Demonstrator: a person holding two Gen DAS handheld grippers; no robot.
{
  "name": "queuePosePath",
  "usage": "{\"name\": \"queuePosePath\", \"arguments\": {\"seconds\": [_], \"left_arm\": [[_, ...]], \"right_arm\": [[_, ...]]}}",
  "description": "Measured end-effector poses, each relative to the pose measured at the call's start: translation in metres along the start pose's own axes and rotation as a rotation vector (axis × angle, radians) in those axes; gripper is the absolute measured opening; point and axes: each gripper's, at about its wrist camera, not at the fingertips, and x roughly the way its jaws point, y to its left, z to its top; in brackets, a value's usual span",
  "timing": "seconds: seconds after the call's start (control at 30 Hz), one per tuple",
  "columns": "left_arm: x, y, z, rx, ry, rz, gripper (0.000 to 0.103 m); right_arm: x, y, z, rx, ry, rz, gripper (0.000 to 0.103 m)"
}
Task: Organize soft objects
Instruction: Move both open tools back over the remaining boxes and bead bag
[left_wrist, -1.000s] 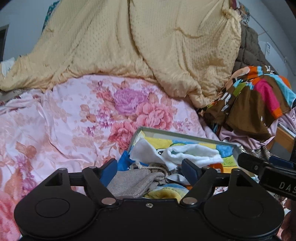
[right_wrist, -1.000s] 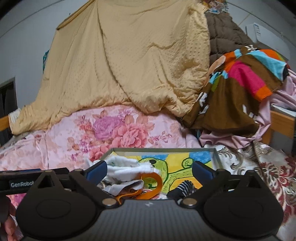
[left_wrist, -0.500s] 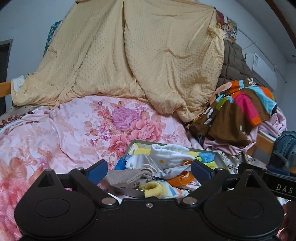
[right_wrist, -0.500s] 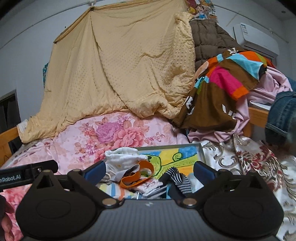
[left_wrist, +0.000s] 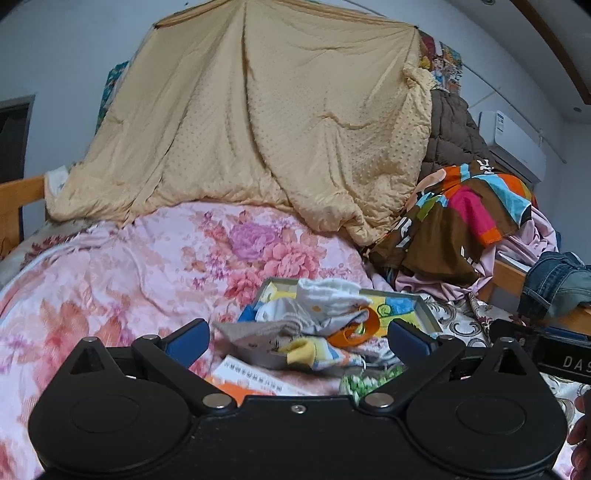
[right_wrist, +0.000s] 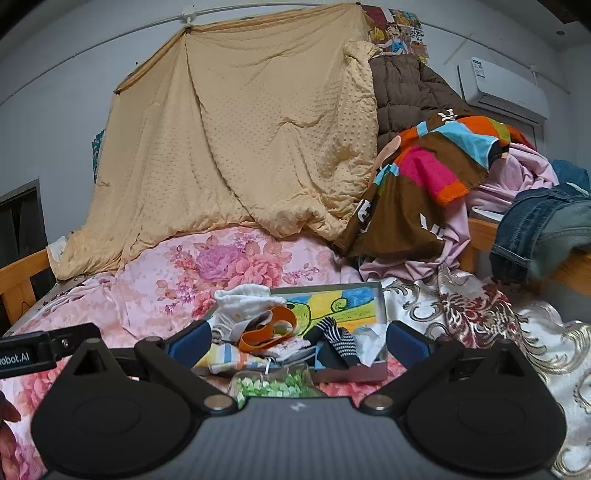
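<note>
On the bed, a pink floral quilt fills the left, and the left gripper hangs above it with its jaws spread wide, having just been opening, and nothing between them. Ahead lies a shallow cartoon-printed box heaped with soft objects: a white cloth, an orange band and a striped sock. The right gripper also stands wide apart and empty just short of the box, with a colourful blanket and jeans piled to the right.
</note>
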Motion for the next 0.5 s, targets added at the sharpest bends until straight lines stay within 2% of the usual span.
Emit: {"name": "queuePosePath", "arguments": {"seconds": [0.5], "left_arm": [[-0.035,-0.004,-0.023,-0.032,0.015,0.016,0.102]], "right_arm": [[-0.039,-0.007,-0.015,0.023,0.010,-0.007,0.103]]}}
